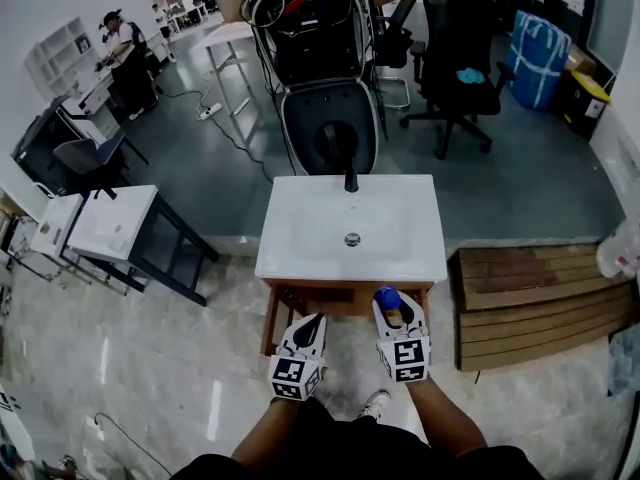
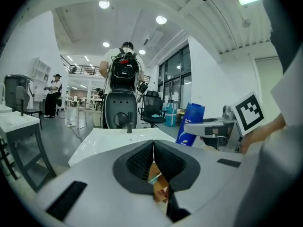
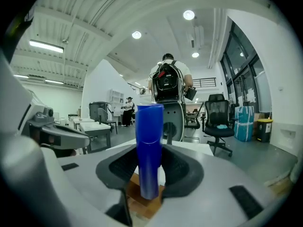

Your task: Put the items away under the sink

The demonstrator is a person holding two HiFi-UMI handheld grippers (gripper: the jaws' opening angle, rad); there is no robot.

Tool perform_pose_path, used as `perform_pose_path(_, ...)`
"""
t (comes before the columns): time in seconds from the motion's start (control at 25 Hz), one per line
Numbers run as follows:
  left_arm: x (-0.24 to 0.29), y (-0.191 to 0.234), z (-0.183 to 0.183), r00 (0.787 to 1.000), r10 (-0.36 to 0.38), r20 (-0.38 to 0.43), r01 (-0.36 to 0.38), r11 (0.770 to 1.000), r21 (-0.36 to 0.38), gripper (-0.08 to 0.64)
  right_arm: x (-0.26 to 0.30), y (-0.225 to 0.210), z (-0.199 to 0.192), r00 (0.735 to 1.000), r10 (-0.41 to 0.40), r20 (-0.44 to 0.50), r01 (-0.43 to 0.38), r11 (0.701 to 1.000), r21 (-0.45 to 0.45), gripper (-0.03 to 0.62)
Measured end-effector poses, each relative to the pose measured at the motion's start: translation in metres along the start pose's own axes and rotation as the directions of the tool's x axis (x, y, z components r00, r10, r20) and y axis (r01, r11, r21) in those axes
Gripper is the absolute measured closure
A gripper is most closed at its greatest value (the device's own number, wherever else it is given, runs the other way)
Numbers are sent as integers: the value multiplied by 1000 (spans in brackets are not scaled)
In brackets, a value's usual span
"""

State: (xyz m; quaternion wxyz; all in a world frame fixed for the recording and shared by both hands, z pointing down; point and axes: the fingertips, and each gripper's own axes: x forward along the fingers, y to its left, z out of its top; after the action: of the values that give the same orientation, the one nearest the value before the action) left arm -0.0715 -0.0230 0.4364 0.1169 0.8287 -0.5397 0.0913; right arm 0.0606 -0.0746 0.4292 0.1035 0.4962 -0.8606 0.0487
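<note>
vertically held blue tube [image 3: 149, 141], long axis upright, in right gripper [image 1: 400, 313]

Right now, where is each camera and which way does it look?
Head view: on the person's head, looking down at the white sink; both forearms show.
Left gripper view: on the left gripper, facing across the sink; its shut fingers show.
Right gripper view: on the right gripper, facing likewise; its fingers clamp a blue bottle.
All show the sink and bottle.
</note>
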Motion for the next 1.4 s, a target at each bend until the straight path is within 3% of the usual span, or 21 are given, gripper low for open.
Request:
perform_pose_path(0.36, -9, 39, -22, 999, -23, -37, 24, 999, 24, 538, 13, 40, -26, 999, -40, -35, 40, 999, 2, 434)
perform_pose_path(0.72, 8, 69, -85, 995, -68, -70, 70, 997, 35, 538, 46, 67, -97, 990, -110, -90, 112, 994, 20, 434)
perform_pose_path(0.88, 35, 78, -138, 996, -58, -64, 61, 997, 40, 538, 73, 65, -150, 987, -131, -90, 134, 991, 23, 434)
perform_pose_path(1.12, 85, 106, -250, 996, -44, -79, 41, 998, -40, 538, 125, 65, -243, 987, -141, -74, 143, 989, 33, 434)
perform_pose_path(1.4, 138, 135, -364, 999, -27, -37, 27, 1000, 4, 538, 172, 62, -316, 989, -148, -2, 148, 989, 29, 433)
